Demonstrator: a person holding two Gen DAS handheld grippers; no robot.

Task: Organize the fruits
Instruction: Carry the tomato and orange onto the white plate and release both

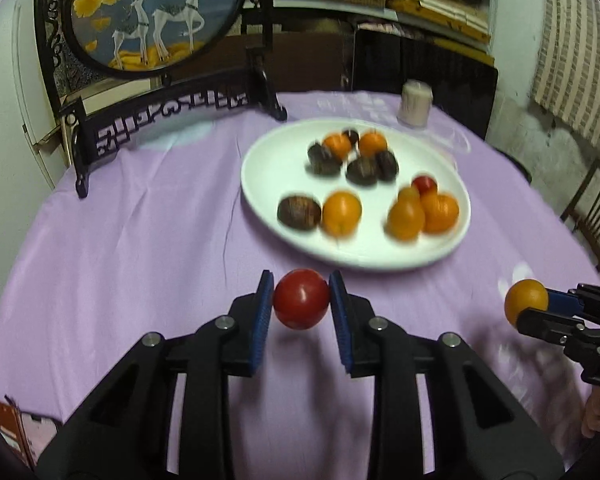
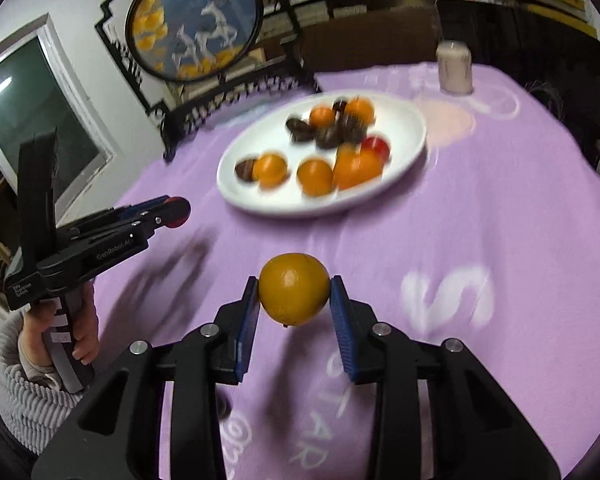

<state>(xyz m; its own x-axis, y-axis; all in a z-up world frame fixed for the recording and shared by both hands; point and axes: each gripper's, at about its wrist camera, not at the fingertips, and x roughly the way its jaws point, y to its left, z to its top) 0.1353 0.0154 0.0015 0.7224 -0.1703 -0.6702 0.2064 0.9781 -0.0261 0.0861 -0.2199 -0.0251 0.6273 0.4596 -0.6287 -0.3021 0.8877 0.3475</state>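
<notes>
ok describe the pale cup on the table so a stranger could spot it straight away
Start at the white plate of fruit on the purple tablecloth. Just beyond its far rim stands the pale cup. It is the only upright, non-fruit thing there, and stands off the plate.

Both tongs, left [image 1: 301, 300] and right [image 2: 294, 290], clamped shut, angled downward.
</notes>
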